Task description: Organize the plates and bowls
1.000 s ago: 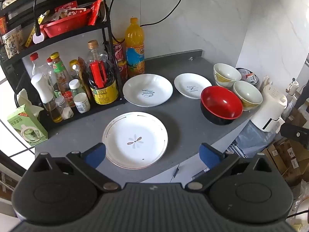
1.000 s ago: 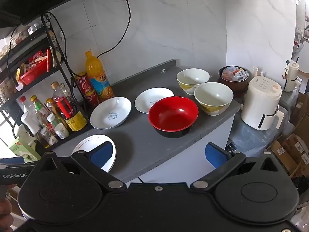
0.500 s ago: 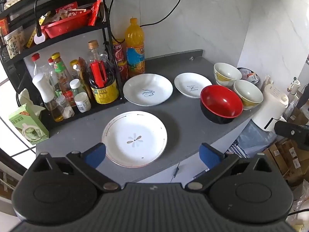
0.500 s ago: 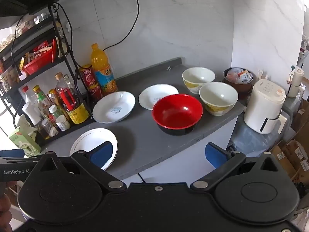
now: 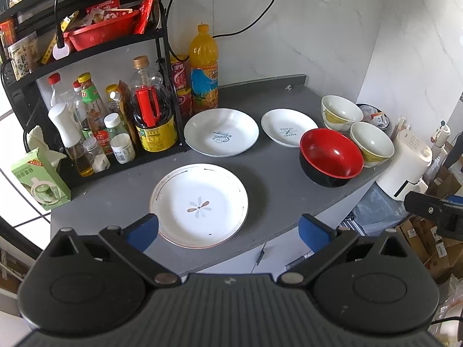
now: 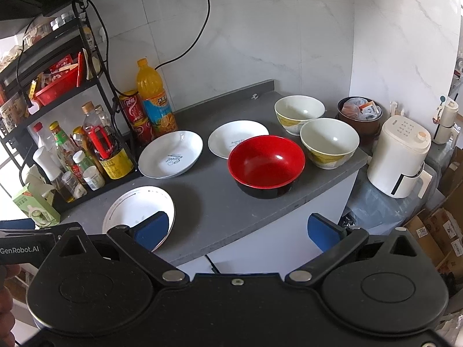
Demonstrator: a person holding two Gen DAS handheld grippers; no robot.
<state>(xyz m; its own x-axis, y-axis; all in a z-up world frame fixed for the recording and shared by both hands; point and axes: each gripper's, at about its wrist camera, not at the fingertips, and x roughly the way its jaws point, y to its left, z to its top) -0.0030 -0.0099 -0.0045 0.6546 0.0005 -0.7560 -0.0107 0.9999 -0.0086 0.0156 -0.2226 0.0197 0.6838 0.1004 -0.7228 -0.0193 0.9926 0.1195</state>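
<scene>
On the grey counter (image 5: pixel 275 170) lie three white plates: a flower plate (image 5: pixel 199 204) nearest me, a plate with blue script (image 5: pixel 221 136) behind it, and a smaller plate (image 5: pixel 288 127) to the right. A red bowl (image 5: pixel 330 160) with a black outside sits near the counter's front edge, with two cream bowls (image 5: pixel 371 144) (image 5: pixel 341 112) beyond it. My left gripper (image 5: pixel 228 231) hovers open just in front of the flower plate, holding nothing. My right gripper (image 6: pixel 237 231) hangs open off the counter's front edge, short of the red bowl (image 6: pixel 266 163).
A black rack (image 5: pixel 95 110) of bottles and jars fills the left side, with an orange drink bottle (image 5: pixel 203 66) and red cans beside it. A tissue box (image 5: pixel 40 185) sits at the left corner. A white appliance (image 6: pixel 400 156) and cardboard boxes (image 6: pixel 434 231) stand right of the counter.
Both grippers have shifted slightly, the right one swinging a little left so more of the rack shows. Nothing on the counter has moved.
</scene>
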